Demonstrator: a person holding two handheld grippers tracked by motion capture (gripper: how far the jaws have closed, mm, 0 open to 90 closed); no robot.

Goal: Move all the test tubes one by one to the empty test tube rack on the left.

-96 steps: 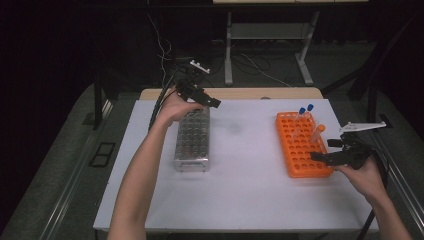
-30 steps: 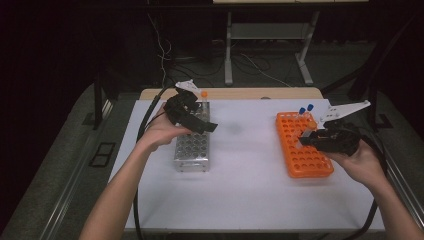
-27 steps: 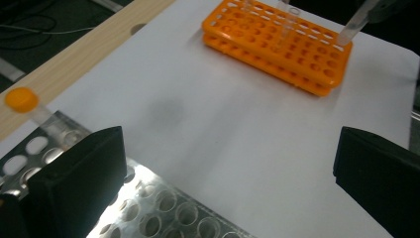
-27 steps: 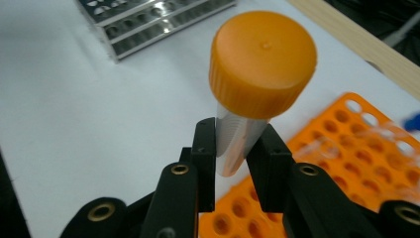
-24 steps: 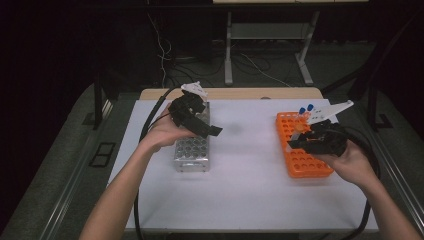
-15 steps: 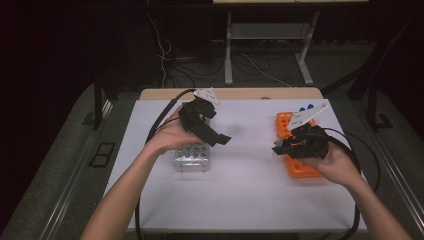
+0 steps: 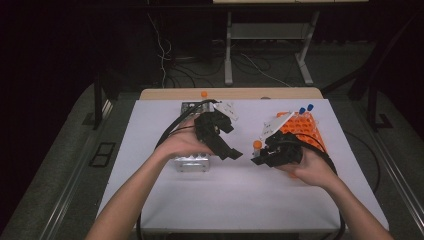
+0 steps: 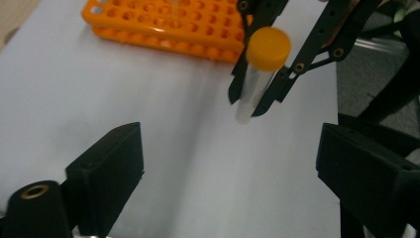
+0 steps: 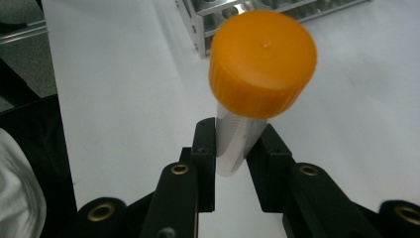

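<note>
A clear tube with an orange cap (image 7: pixel 257 145) is held upright over the middle of the white table. My right gripper (image 7: pixel 261 155) is shut on its body (image 9: pixel 236 144), below the cap (image 9: pixel 262 62). My left gripper (image 7: pixel 234 153) faces it from the left, a short way off. Its fingers (image 8: pixel 106 181) stand wide apart and have just been closing a little, with nothing between them. In the left gripper view the tube (image 8: pixel 257 74) hangs ahead in the right gripper's jaws. The orange rack (image 7: pixel 305 131) lies at the right. The metal rack (image 7: pixel 191 163) sits under my left hand.
Two blue-capped tubes (image 7: pixel 305 108) stand at the far end of the orange rack (image 8: pixel 163 25). An orange cap (image 7: pixel 203 93) shows beyond the metal rack (image 9: pixel 257 10). Cables trail from both grippers across the table (image 7: pixel 240 200). Its front half is bare.
Both hands have moved toward the middle of the table. The right one carried the tube leftward away from the orange rack, and the left gripper swung rightward off the metal rack.
</note>
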